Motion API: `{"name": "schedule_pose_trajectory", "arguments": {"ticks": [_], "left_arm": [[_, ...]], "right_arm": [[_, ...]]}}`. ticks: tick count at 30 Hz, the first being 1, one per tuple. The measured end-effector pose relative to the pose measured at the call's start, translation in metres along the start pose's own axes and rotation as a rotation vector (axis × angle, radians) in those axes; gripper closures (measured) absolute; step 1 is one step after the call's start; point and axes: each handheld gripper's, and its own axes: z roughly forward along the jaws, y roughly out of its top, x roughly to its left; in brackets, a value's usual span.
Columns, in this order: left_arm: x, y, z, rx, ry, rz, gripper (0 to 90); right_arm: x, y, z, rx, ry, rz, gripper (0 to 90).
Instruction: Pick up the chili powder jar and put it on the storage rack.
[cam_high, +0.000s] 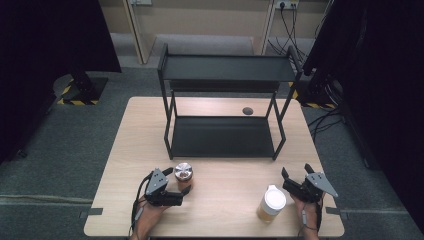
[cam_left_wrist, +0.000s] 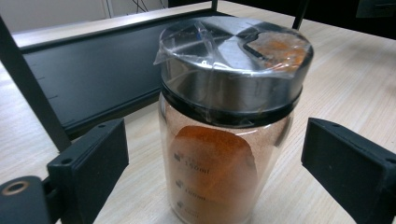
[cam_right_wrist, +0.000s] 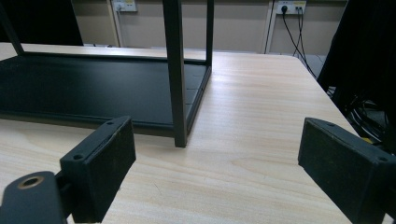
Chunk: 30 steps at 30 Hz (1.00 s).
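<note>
Wooden table (cam_high: 220, 210) before a black rack (cam_high: 222, 135): left gripper (cam_high: 181, 181), jaws spread around an upright spice jar (cam_left_wrist: 229, 121), risks tipping it; right gripper (cam_high: 296, 176) gapes empty.

both claws black, square-padded, screw holes in the pads; left claw (cam_high: 176, 184) and right claw (cam_high: 296, 175) carry grey three-cornered plates and trailing cables.

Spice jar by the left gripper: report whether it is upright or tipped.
Upright. The spice jar stands on its base on the table, metal lid on top, between the open left gripper jaws.

Spice jar (cam_high: 183, 173) and cup (cam_high: 271, 203) stand before the shelf (cam_high: 222, 136)
</note>
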Motion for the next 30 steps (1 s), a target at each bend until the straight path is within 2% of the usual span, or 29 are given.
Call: {"name": "schedule_pose_trajectory", "arguments": {"ticks": [6, 10, 23, 30], "left_arm": [[-0.001, 0.004, 0.009, 0.019, -0.009, 0.003, 7.4], [-0.003, 0.006, 0.013, 0.033, 0.0, 0.013, 10.2], [-0.002, 0.007, 0.018, 0.047, 0.012, -0.014, 14.9], [-0.001, 0.008, 0.018, 0.047, 0.001, -0.019, 24.8]], "right_arm": [[0.0, 0.0, 0.0, 0.001, 0.001, -0.001, 11.2], [0.0, 0.0, 0.0, 0.001, 0.002, -0.002, 11.2], [0.0, 0.001, 0.001, 0.005, 0.004, -0.005, 11.3], [0.0, 0.001, 0.001, 0.008, 0.002, -0.003, 11.3]]}}
